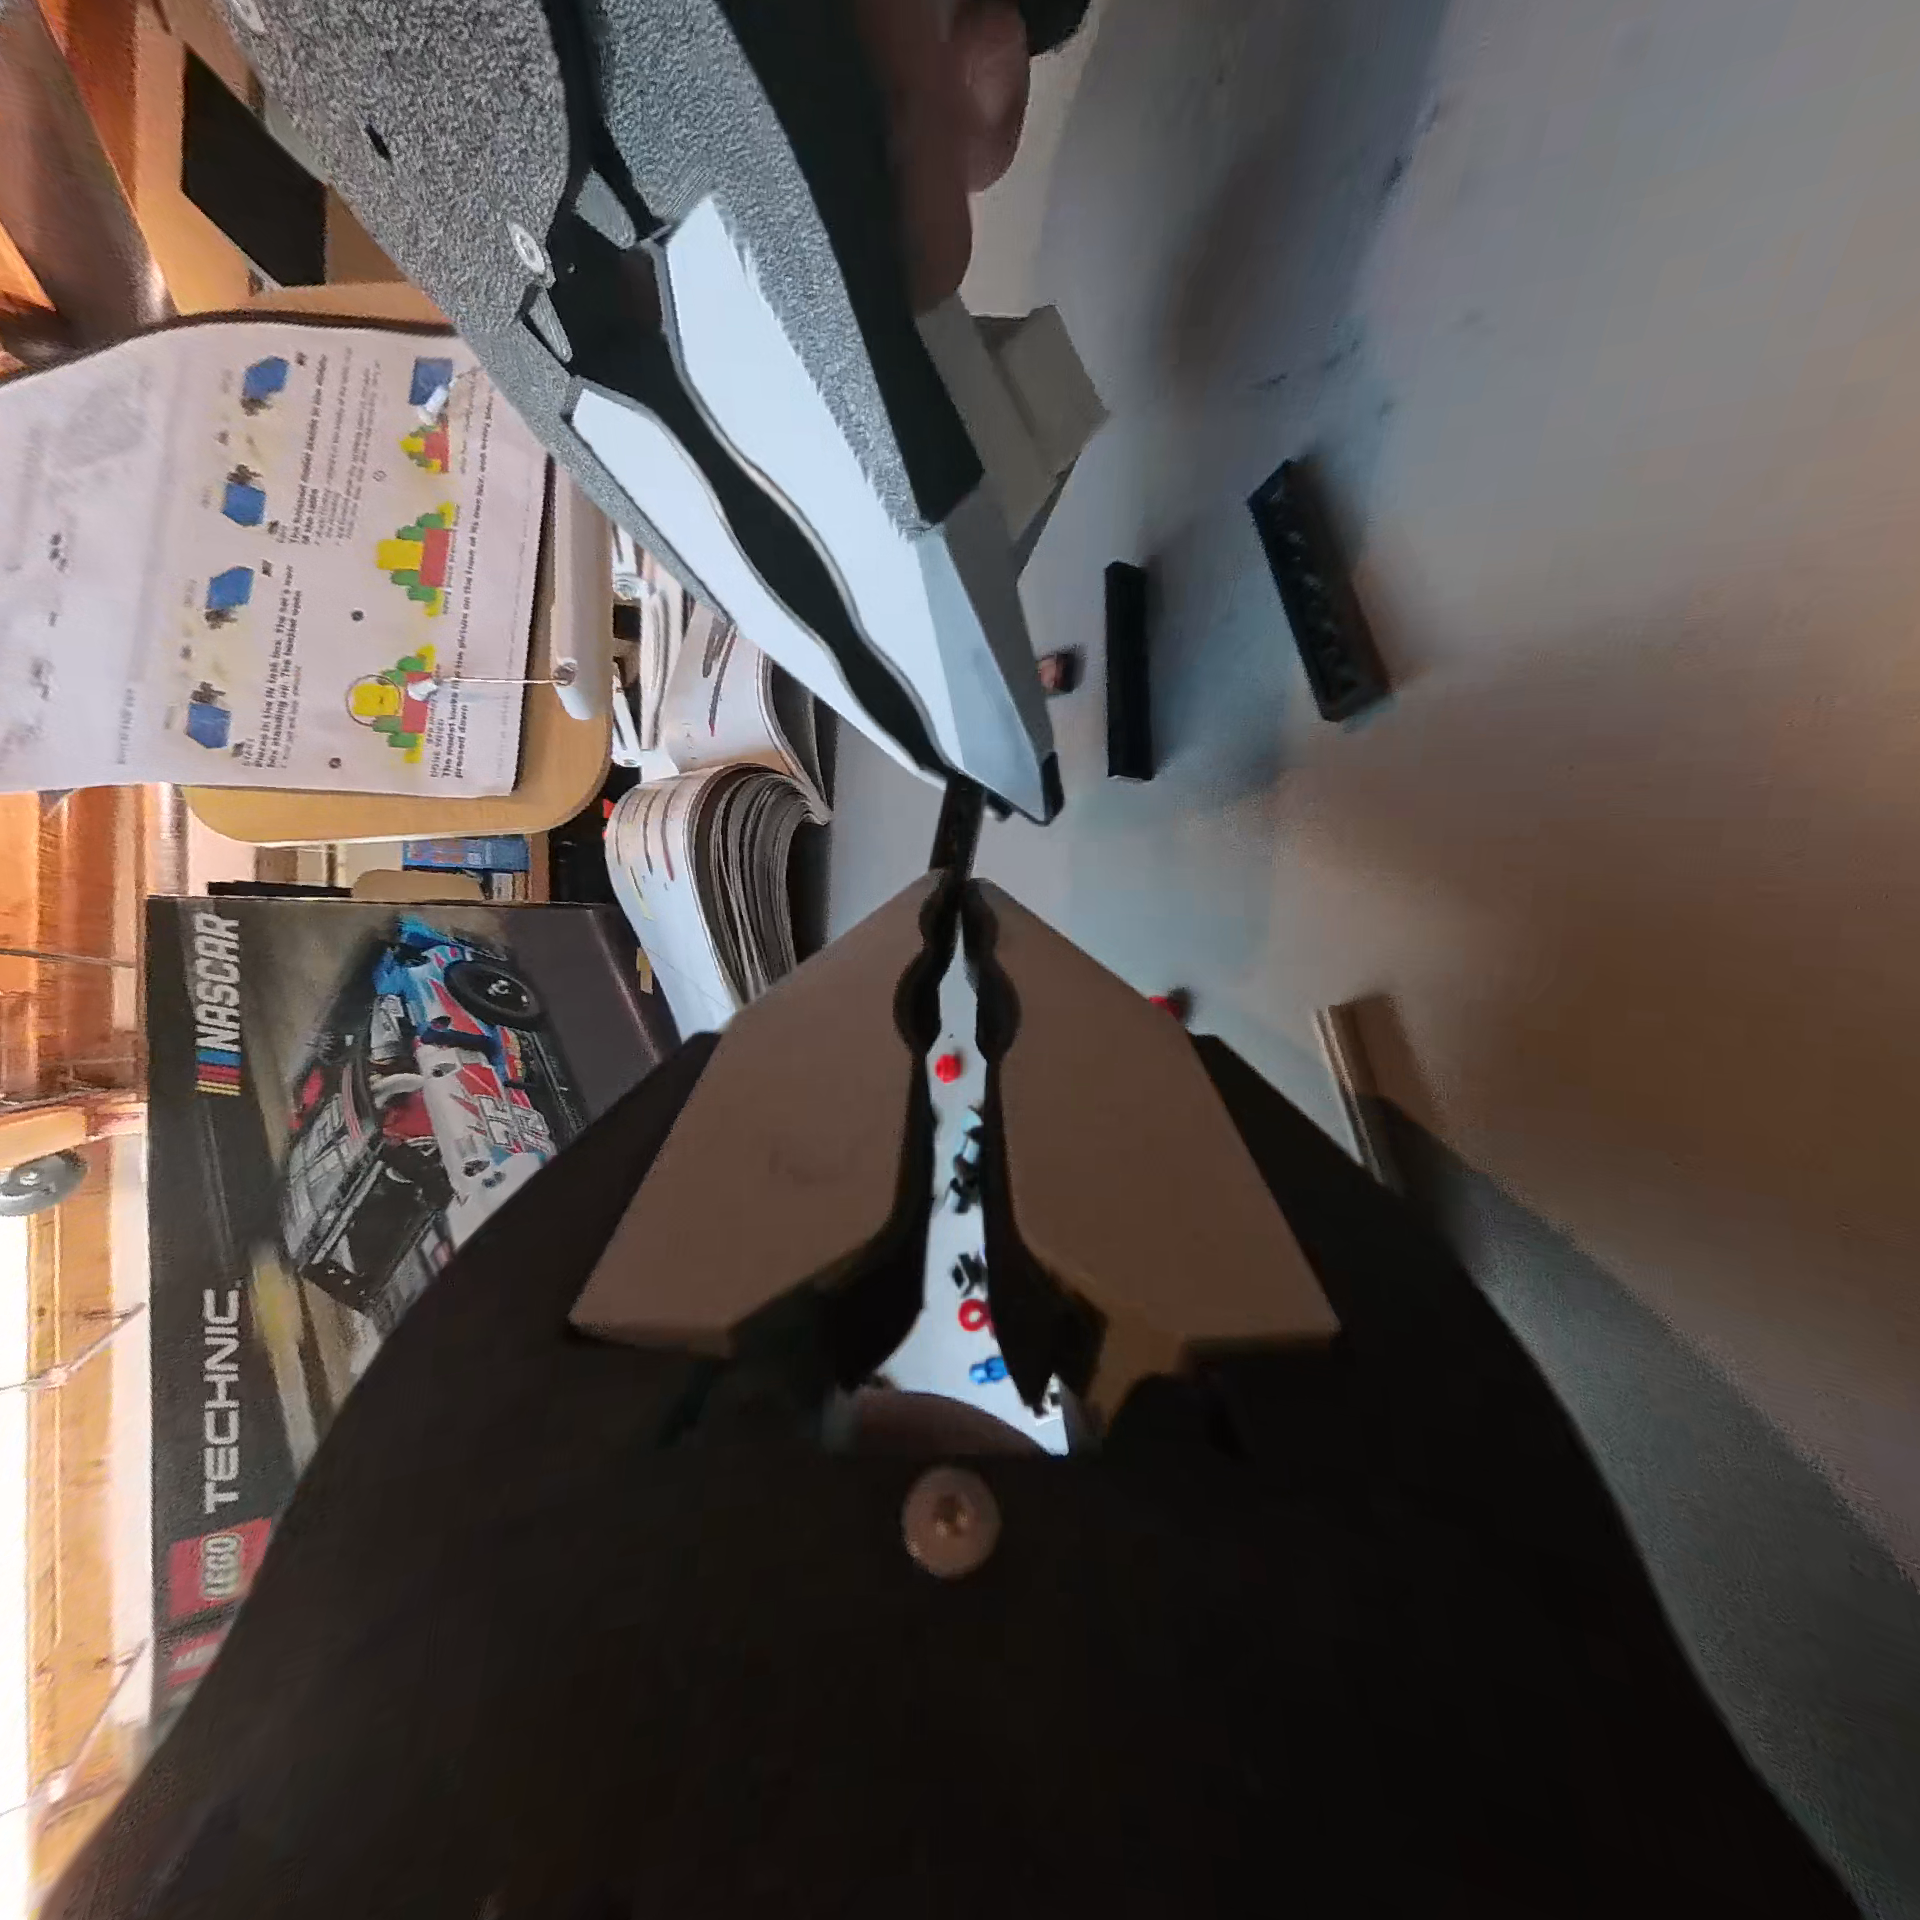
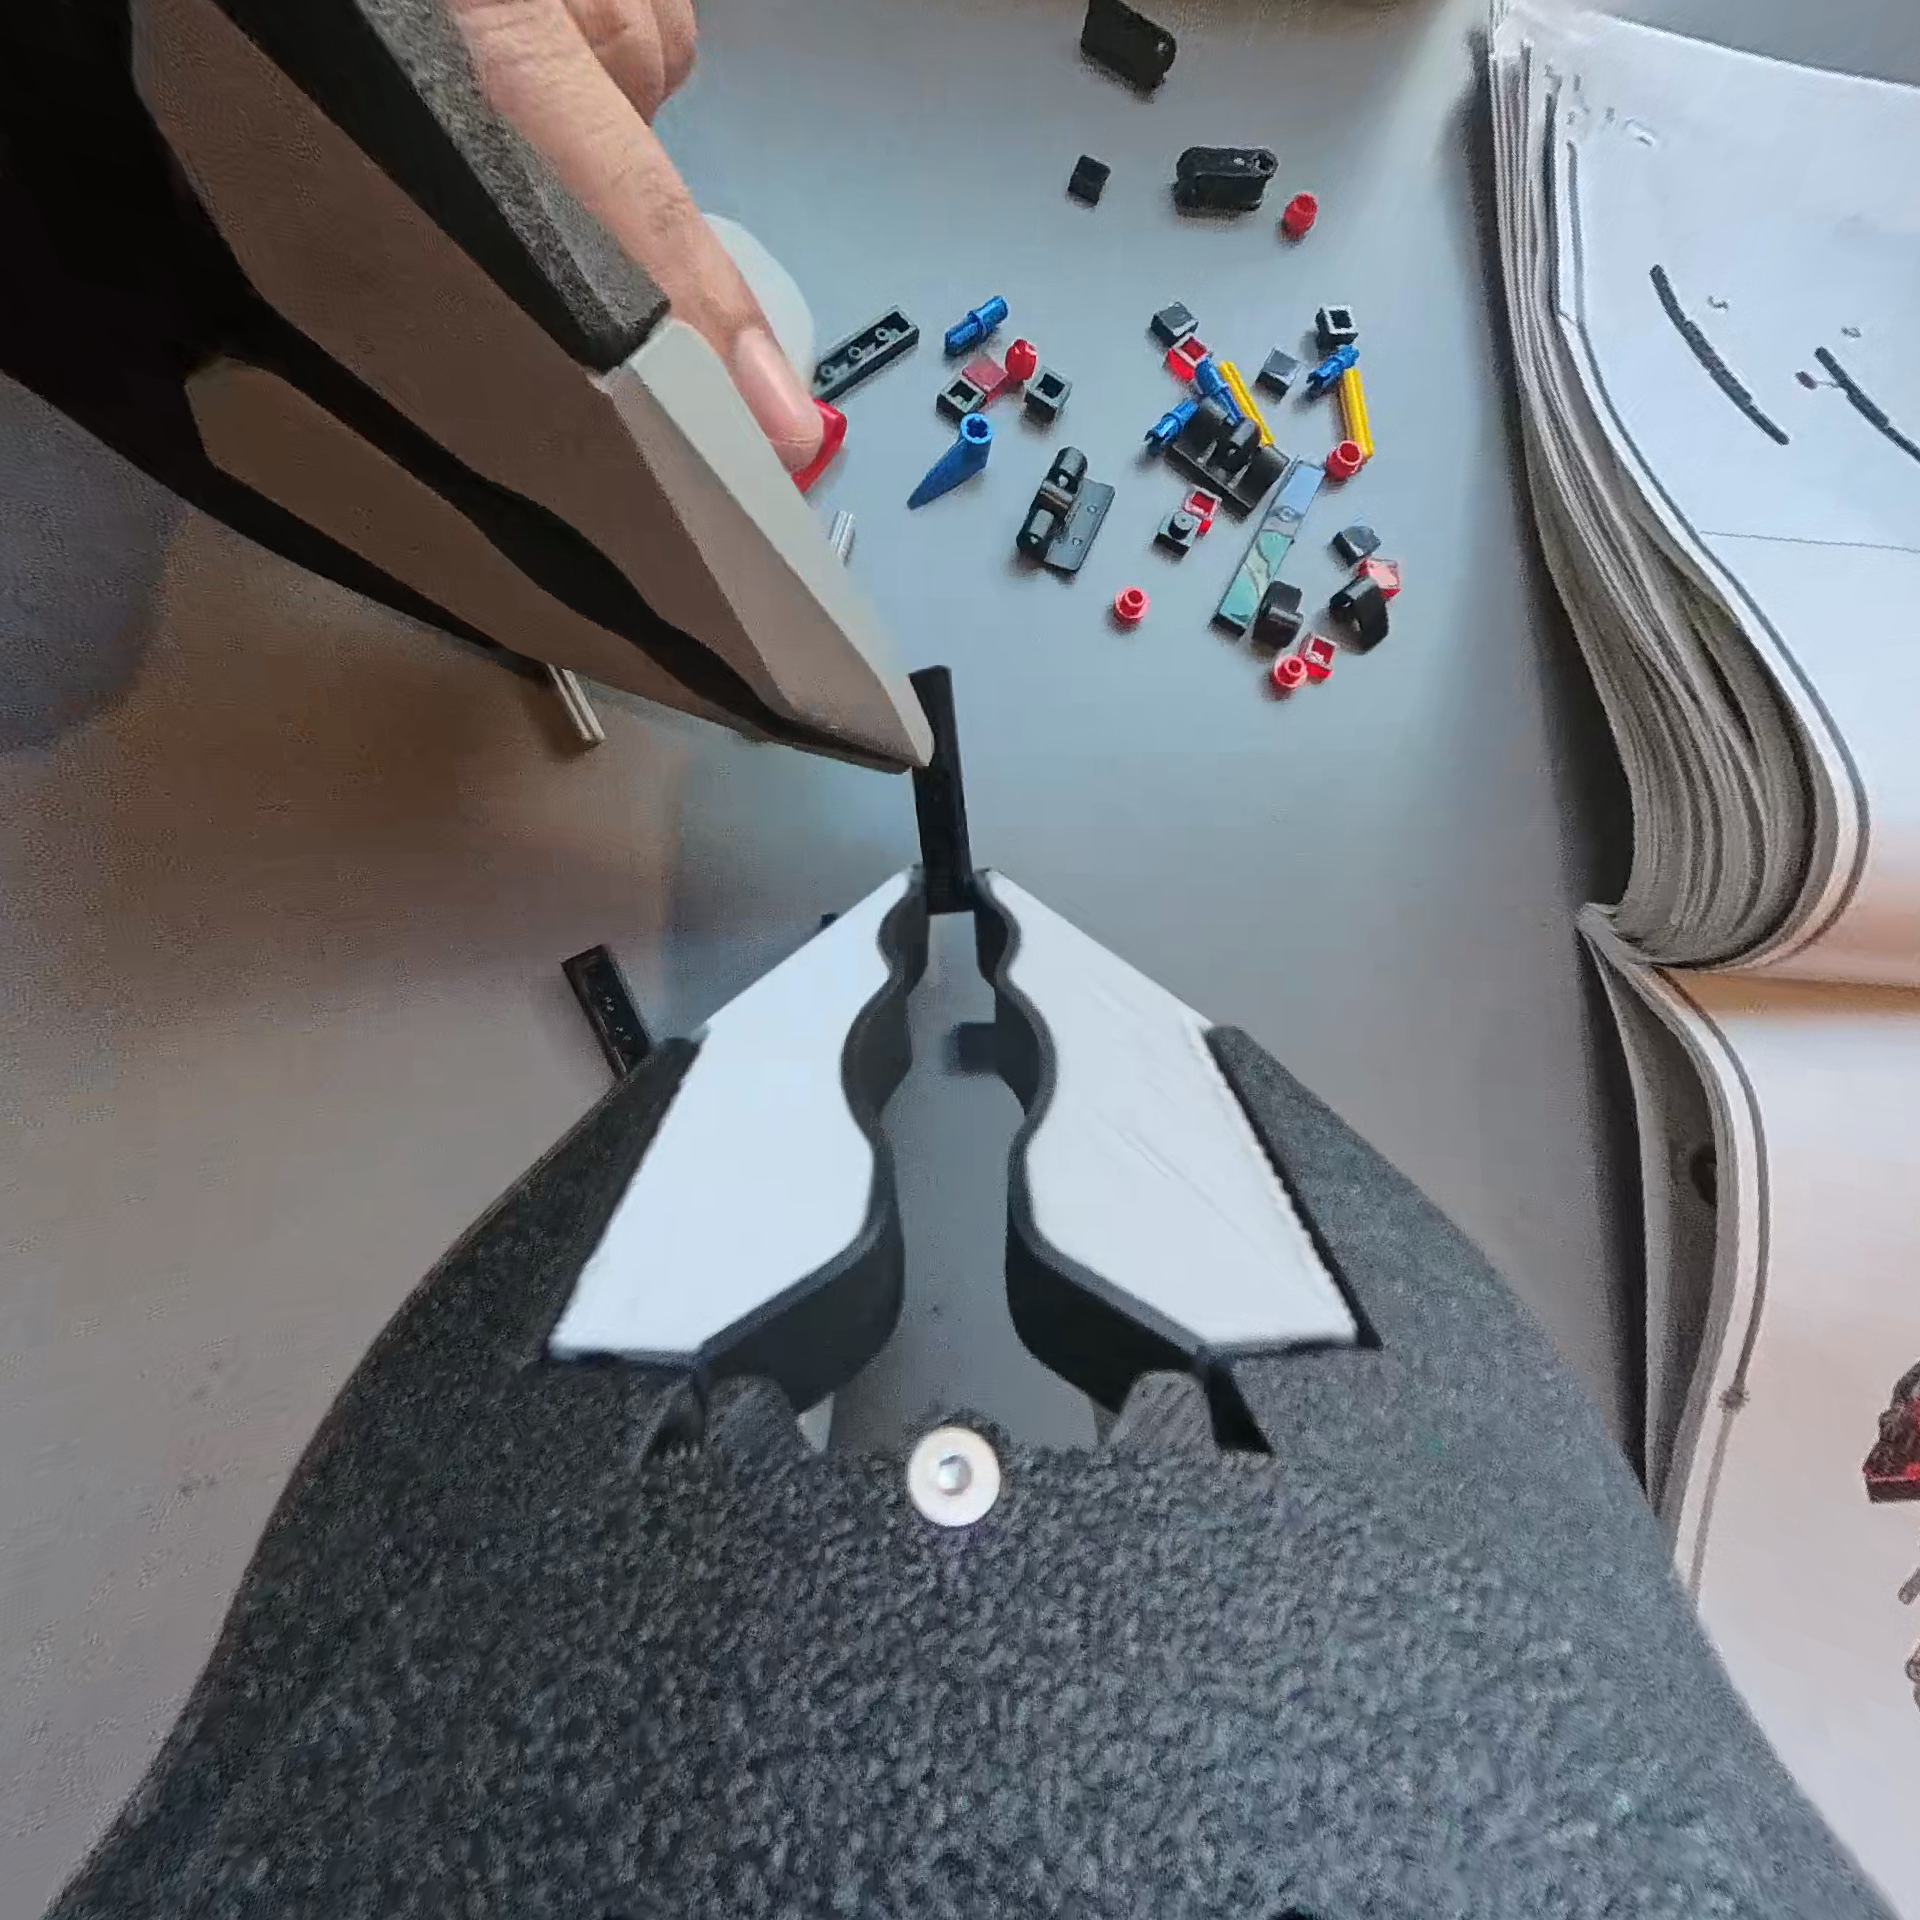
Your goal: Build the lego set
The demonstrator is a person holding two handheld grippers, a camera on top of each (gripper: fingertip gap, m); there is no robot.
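Observation:
A thin black Lego beam (image 2: 940, 790) stands up from my right gripper (image 2: 945, 883), whose pads are shut on its lower end. My left gripper (image 2: 914, 753) comes in from the upper left with its tips closed on the same beam higher up. In the left wrist view, my left gripper (image 1: 956, 894) is shut on the black beam (image 1: 958, 831). The beam reaches up to the tip of the right gripper (image 1: 1039, 800). Both grippers hold the beam above the grey table (image 2: 1299, 935).
Several small loose Lego pieces (image 2: 1247, 447) lie on the table beyond the grippers. An open instruction booklet (image 2: 1714, 520) lies to the right. Two black beams (image 1: 1127, 670) (image 1: 1314, 592) lie on the table. The set's box (image 1: 364, 1195) and a clipboard with a sheet (image 1: 260, 561) stand behind.

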